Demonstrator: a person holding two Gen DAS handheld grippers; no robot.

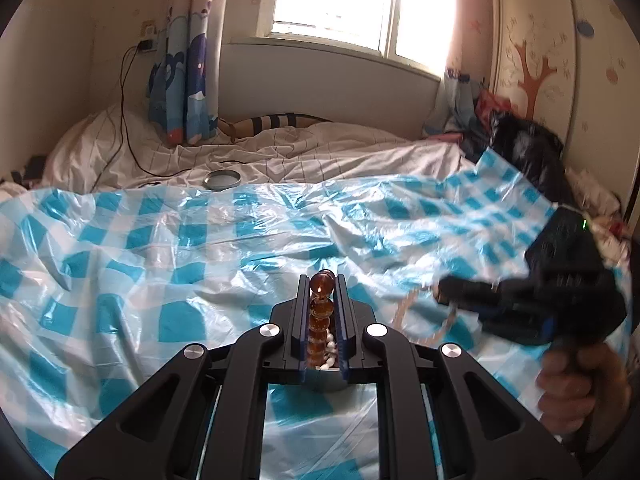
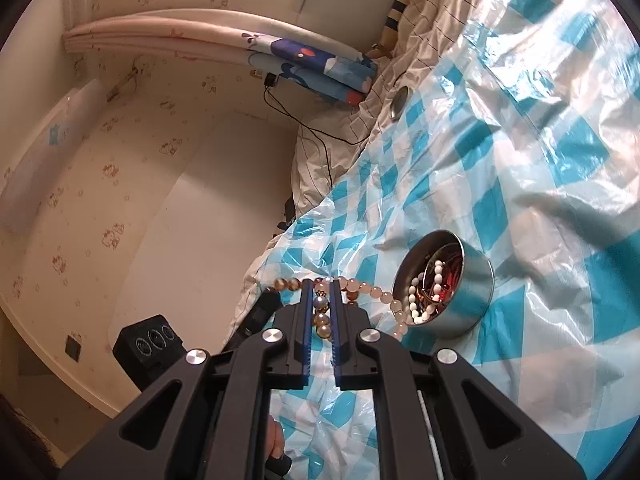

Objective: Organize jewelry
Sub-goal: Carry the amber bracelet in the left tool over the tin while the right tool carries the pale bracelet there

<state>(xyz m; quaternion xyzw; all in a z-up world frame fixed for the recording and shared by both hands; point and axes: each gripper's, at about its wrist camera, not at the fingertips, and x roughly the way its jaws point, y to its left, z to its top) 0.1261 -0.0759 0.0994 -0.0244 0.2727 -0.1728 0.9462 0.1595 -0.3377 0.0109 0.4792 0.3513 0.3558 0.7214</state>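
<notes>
A bed draped in blue-and-white checked plastic sheet (image 1: 224, 240) beneath a bright window (image 1: 336, 0); a round metal tin (image 2: 460, 292) of tangled jewelry sits on it; the left gripper (image 1: 322, 284) is clamped on an amber bead strand (image 1: 321, 312); the right gripper (image 2: 323, 292) pinches a pale peach bead strand (image 2: 360, 290) trailing beside the tin; a tin lid (image 1: 222, 179) lies apart.

Amber bead strand (image 1: 320, 312) pinched upright — pale beads (image 2: 360, 290) beside tin (image 2: 476, 280).

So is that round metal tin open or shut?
Open. The round tin has no lid on; beads and other jewelry show inside. A separate lid lies farther up the bed.
</notes>
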